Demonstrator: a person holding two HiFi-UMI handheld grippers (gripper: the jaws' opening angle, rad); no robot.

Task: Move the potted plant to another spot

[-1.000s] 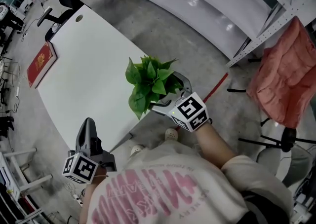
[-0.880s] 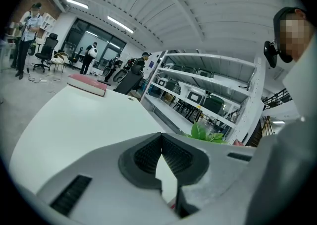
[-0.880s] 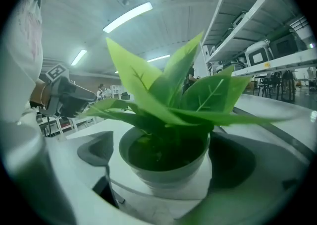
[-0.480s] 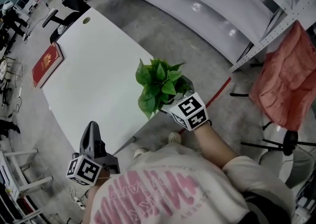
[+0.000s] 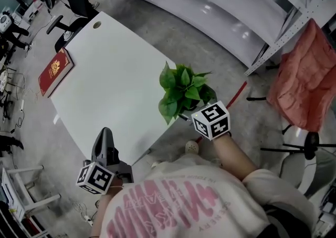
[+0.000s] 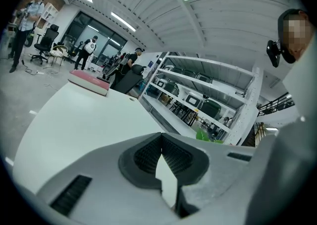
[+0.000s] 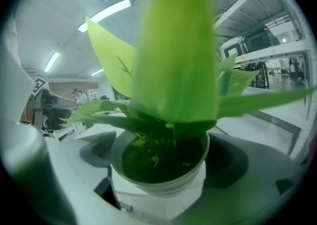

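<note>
Plant (image 5: 181,89): broad green leaves, white pot (image 7: 157,192)

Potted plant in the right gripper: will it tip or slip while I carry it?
Likely top-heavy: leaves spread wider than the white pot, so tilting may tip it. The pot's wall looks smooth and might slip between the jaws.

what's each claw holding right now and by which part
The right claw grips the potted plant by its white pot, one jaw on each side. The left claw is shut and empty.
</note>
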